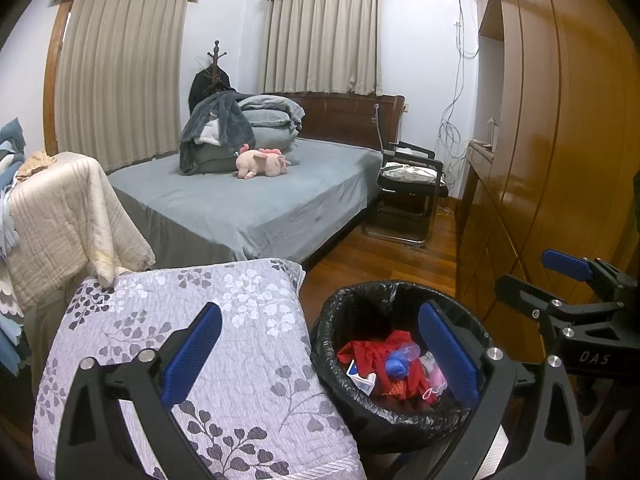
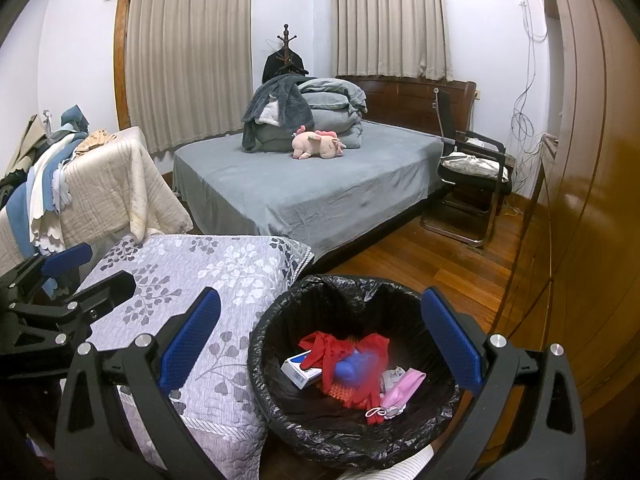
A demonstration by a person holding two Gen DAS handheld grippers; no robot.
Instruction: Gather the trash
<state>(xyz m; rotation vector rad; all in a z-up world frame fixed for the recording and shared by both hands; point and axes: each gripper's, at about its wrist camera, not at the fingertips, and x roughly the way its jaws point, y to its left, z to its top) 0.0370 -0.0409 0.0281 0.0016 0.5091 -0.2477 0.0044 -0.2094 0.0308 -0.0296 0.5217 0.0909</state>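
A bin lined with a black bag (image 1: 340, 312) (image 2: 280, 320) stands on the wooden floor beside a floral quilted cushion (image 1: 224, 320) (image 2: 192, 272). Inside lie a red cloth (image 1: 396, 348) (image 2: 332, 348), a blue item (image 1: 396, 364) (image 2: 352, 364), a small white and blue box (image 1: 362, 380) (image 2: 300, 370) and a pink mask (image 2: 400, 392). My left gripper (image 1: 320, 356) is open and empty, above the cushion edge and bin. My right gripper (image 2: 320, 348) is open and empty over the bin; it also shows at the right of the left wrist view (image 1: 532, 276).
A bed with a grey cover (image 1: 256, 200) (image 2: 320, 188) holds folded bedding and a pink plush toy (image 1: 262, 162) (image 2: 318, 144). A black chair (image 1: 412, 184) (image 2: 472, 176) stands by it. Wooden wardrobe doors (image 1: 552, 140) (image 2: 592, 200) run along the right. Draped blankets (image 1: 64, 216) (image 2: 104, 184) sit left.
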